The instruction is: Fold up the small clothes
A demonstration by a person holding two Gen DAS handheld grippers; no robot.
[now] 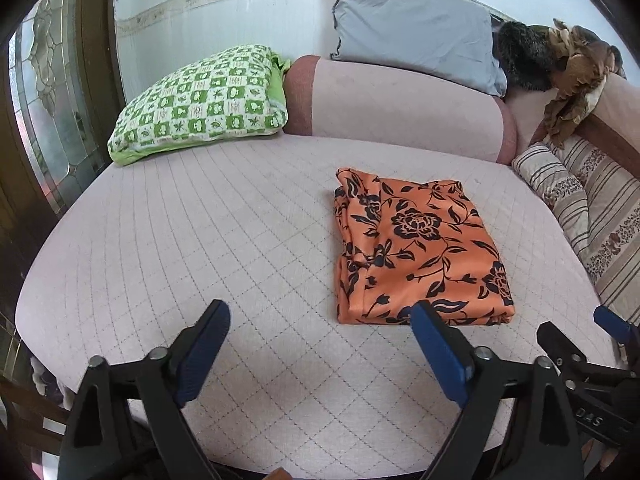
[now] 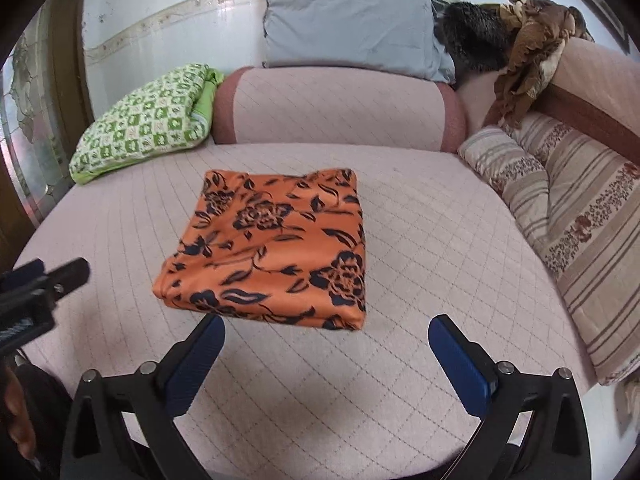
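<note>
Cloth [image 2: 276,248] lies folded mid-cushion [image 2: 400,360], just beyond my left gripper [image 1: 320,344] and right gripper [image 2: 326,356], both spread and empty. Brushing its near edge could undo the fold.

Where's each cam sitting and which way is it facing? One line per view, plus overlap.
Left wrist: on the left gripper, angled down across the bed; orange cloth ahead-right; right gripper at right edge.
Right wrist: on the right gripper, same downward tilt; cloth ahead-left; left gripper's finger at left edge.
Shared: folded cloth, green pillow, grey pillow. Both jaws open, empty.
</note>
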